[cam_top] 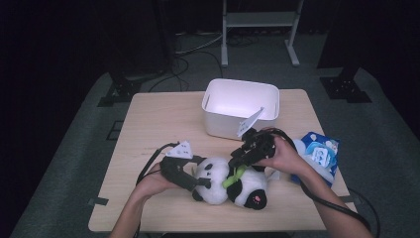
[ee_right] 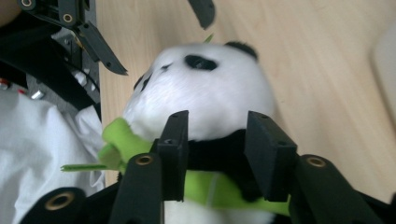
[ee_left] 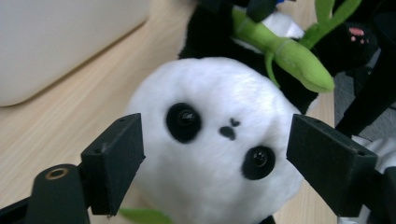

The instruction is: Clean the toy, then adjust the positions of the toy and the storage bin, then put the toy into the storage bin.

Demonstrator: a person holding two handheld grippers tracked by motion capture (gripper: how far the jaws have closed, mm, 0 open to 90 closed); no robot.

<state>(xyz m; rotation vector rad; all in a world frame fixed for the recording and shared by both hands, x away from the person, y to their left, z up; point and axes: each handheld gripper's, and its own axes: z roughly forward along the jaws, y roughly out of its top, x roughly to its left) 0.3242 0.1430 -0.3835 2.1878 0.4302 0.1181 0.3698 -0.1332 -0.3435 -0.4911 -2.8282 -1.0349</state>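
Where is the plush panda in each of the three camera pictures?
High view: plush panda lies near the table's front edge, between both grippers.
Left gripper view: its white face sits centre, between open jaws.
Right gripper view: centre, jaws closed around its middle.
Shared landmark: green bamboo stalk.

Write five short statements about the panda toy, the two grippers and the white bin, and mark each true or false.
1. The panda toy lies on the table, not in the white bin. True.
2. The left gripper is clamped shut on the panda's head. False: its jaws stand open on either side of the head.
3. The right gripper grips the panda's black arm beside the green bamboo. True.
4. The white bin holds a second toy. False: no toy is seen inside it.
5. A blue and white packet lies left of the panda. False: it lies to the right, near the table edge.
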